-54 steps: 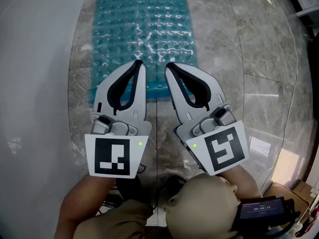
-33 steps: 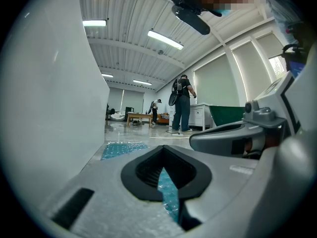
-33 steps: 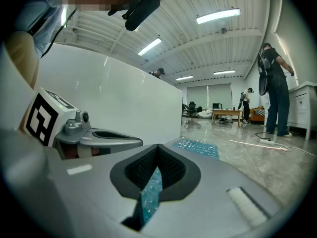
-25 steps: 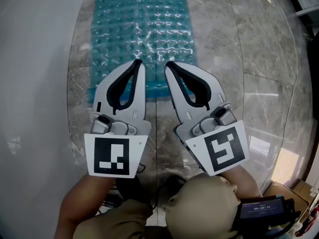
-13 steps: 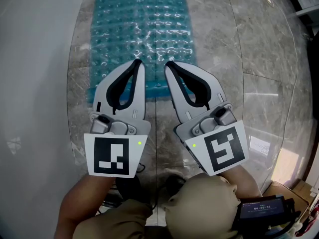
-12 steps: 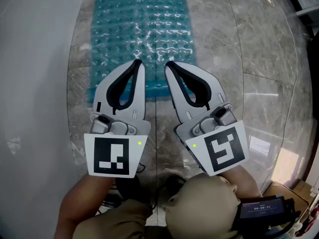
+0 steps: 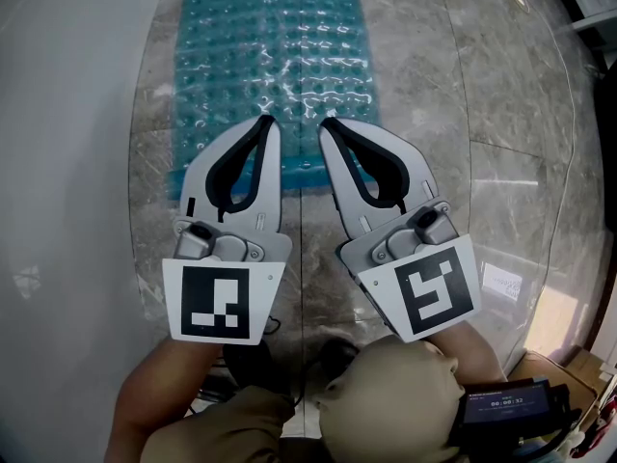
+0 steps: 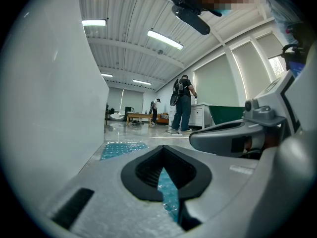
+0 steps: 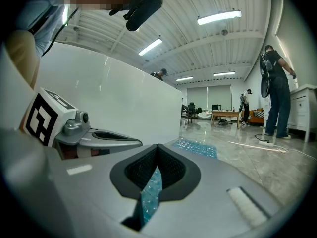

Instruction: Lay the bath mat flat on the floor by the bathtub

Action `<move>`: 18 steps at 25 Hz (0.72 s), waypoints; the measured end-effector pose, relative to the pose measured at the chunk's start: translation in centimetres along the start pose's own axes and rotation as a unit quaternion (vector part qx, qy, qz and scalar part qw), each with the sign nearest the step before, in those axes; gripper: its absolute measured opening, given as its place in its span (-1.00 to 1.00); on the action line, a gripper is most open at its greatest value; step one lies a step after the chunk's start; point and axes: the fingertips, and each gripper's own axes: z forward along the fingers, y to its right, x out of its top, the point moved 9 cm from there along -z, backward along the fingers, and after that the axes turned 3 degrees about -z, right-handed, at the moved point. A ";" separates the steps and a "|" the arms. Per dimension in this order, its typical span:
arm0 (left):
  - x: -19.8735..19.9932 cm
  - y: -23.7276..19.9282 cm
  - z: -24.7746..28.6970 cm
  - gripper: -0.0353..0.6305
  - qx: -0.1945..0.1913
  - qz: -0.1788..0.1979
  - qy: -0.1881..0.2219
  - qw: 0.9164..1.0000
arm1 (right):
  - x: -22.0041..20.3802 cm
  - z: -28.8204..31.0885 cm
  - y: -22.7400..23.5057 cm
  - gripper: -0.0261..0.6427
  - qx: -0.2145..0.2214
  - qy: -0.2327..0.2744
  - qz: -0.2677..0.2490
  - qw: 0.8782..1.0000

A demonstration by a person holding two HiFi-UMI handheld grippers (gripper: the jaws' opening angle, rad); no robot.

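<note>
In the head view the bath mat [image 7: 275,66] lies on the floor [image 7: 463,114] at upper centre. It runs alongside the bathtub wall [image 7: 58,162], which fills the frame's left, with a strip of floor between them. In mid-frame the left gripper [image 7: 267,122] and right gripper [image 7: 326,123] sit side by side, tips over the mat's near edge. A screen device [image 7: 506,405] sits at lower right.

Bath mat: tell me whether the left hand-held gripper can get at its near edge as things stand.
Probably yes. The left hand-held gripper, jaws shut and empty, hangs over the near edge of the bath mat; nothing lies between them. It would need to open first.
</note>
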 end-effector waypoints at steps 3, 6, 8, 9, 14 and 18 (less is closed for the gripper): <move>0.0 0.0 0.0 -0.87 0.001 -0.001 -0.001 1.000 | 0.1 0.0 0.0 -0.90 0.000 0.002 0.000 1.000; -0.1 0.0 -0.1 -0.87 0.001 -0.001 -0.003 1.000 | 0.1 -0.1 0.0 -0.90 -0.001 0.003 0.000 1.000; -0.1 0.1 0.0 -0.87 0.000 0.000 -0.002 1.000 | 0.1 -0.1 0.0 -0.90 -0.002 0.004 0.000 1.000; -0.1 0.1 0.0 -0.87 0.000 0.001 -0.002 1.000 | 0.1 -0.1 0.0 -0.90 -0.002 0.004 0.000 1.000; -0.1 0.1 0.1 -0.87 -0.001 0.000 -0.002 1.000 | 0.2 -0.1 0.1 -0.90 -0.004 0.004 0.000 1.000; -0.1 0.2 0.1 -0.87 -0.002 0.000 -0.001 1.000 | 0.2 -0.2 0.1 -0.90 -0.004 0.005 -0.002 1.000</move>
